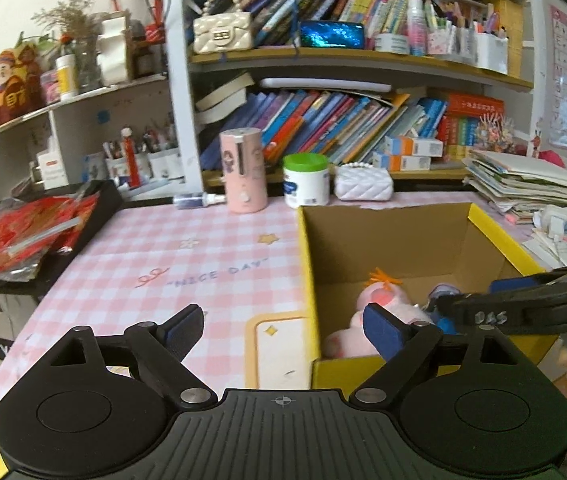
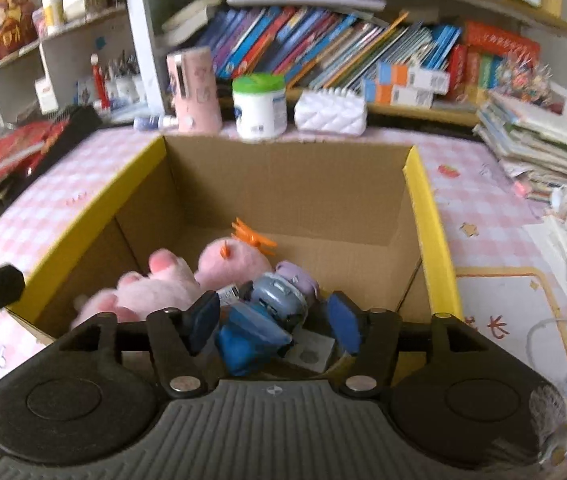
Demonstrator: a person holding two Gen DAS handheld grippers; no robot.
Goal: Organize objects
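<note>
Hovering over the open cardboard box, the right gripper is standing with its jaws partly apart, and a blue and grey toy is lying between the pads without either pad pressing on it, so to my eye nothing is being held there. The left gripper is waiting wide open and empty, straddling the box's near yellow wall, one finger over the pink checked tablecloth and the other over the box interior.

What is worrying me is crowding. Both tools are working at the same near corner of the box, and the right one is already crossing in front of the left in the left wrist view; a careless pull back could be knocking one against the other, or catching a finger on the yellow rim and dragging the light box across the cloth. The blue toy is also sitting close to the pads, so it could be snagged and lifted out again.

Inside the box a pink plush toy with orange tufts is lying against the left wall, the blue and grey toy is resting just beside it, and a small purple piece is tucked behind. Beyond the box, a pink cylinder, a green-lidded jar and a white quilted purse are waiting along the table's far edge.
</note>
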